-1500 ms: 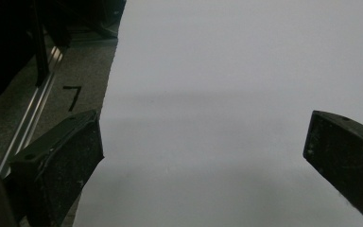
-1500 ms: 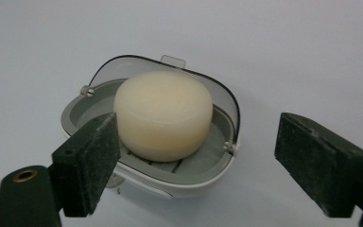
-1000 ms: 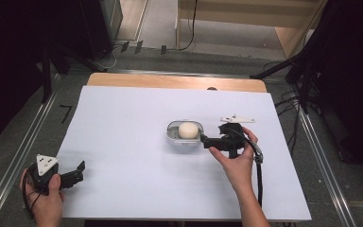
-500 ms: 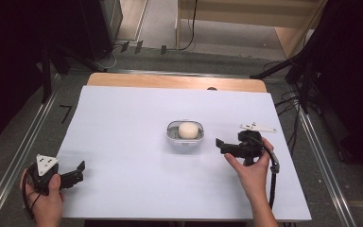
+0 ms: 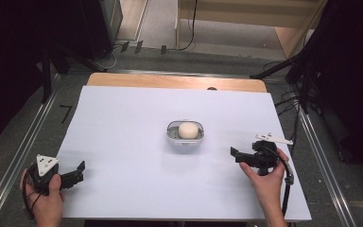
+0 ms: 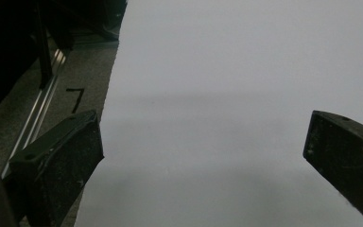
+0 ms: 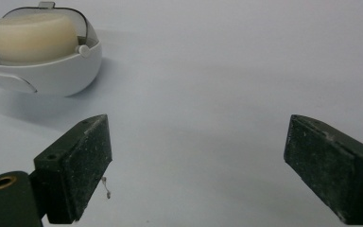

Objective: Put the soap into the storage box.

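Observation:
A small white dish (image 5: 172, 137) (image 7: 61, 75) holding a cream round block (image 5: 188, 130) (image 7: 30, 30) sits at the middle of the white table cover. My right gripper (image 5: 234, 154) (image 7: 196, 165) hovers to the right of the dish, apart from it, jaws open and empty, pointing left. My left gripper (image 5: 78, 171) (image 6: 203, 156) rests at the front left corner of the cover, open with nothing between its jaws.
The white cover (image 5: 123, 123) spans a wooden table whose far edge (image 5: 170, 81) shows. Metal rails (image 5: 23, 146) run along both sides over grey floor. A black "7" mark (image 5: 66, 112) (image 6: 75, 97) lies on the floor at left.
My right gripper has let go of the dish and drawn back to the right and toward the person. The left gripper has stayed put.

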Available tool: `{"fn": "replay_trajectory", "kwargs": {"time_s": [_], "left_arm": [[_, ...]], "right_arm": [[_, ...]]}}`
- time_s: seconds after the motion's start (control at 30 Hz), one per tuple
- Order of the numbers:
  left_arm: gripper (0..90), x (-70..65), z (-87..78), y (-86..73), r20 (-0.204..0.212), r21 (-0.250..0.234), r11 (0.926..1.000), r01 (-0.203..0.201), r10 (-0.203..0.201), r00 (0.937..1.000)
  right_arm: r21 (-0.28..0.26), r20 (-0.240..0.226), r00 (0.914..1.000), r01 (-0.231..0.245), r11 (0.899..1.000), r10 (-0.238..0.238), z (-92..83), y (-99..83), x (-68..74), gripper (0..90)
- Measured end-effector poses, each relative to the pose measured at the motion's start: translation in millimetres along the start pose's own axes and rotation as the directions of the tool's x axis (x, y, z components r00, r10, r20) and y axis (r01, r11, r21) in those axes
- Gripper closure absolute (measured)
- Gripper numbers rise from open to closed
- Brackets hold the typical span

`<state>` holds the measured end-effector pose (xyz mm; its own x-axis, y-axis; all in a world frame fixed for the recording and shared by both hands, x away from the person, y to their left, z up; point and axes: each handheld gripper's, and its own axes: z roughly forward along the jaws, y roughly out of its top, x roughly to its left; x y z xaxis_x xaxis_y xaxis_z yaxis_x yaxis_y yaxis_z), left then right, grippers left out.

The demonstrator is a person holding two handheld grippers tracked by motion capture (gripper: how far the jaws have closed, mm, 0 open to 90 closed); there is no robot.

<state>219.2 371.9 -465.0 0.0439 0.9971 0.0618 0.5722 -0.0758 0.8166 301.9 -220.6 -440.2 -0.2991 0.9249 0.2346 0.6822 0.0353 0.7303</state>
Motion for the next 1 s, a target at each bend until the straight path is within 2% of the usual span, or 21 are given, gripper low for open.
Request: {"fn": "replay_trajectory", "kwargs": {"time_s": [0.1, 0.33, 1.0], "left_arm": [[0.0, -0.2, 0.0, 0.0, 0.000, 0.000, 1.0000, 0.001, -0.001, 1.0000], [0.0, -0.3, 0.1, 0.0, -0.001, 0.000, 1.0000, -0.001, 0.001, 1.0000], [0.0, -0.2, -0.3, -0.1, -0.002, -0.001, 1.0000, 0.000, 0.000, 1.0000]], "right_arm": [[-0.009, 0.014, 0.9999, 0.007, 1.000, -0.007, -4.8, -5.1, -5.6, 8.9], [-0.012, 0.024, 0.9996, -0.013, 1.000, 0.013, -12.0, -14.5, -18.7, 8.9], [-0.040, 0.073, 0.9967, -0.032, 0.999, 0.034, -34.0, -36.8, -48.5, 8.9]]}}
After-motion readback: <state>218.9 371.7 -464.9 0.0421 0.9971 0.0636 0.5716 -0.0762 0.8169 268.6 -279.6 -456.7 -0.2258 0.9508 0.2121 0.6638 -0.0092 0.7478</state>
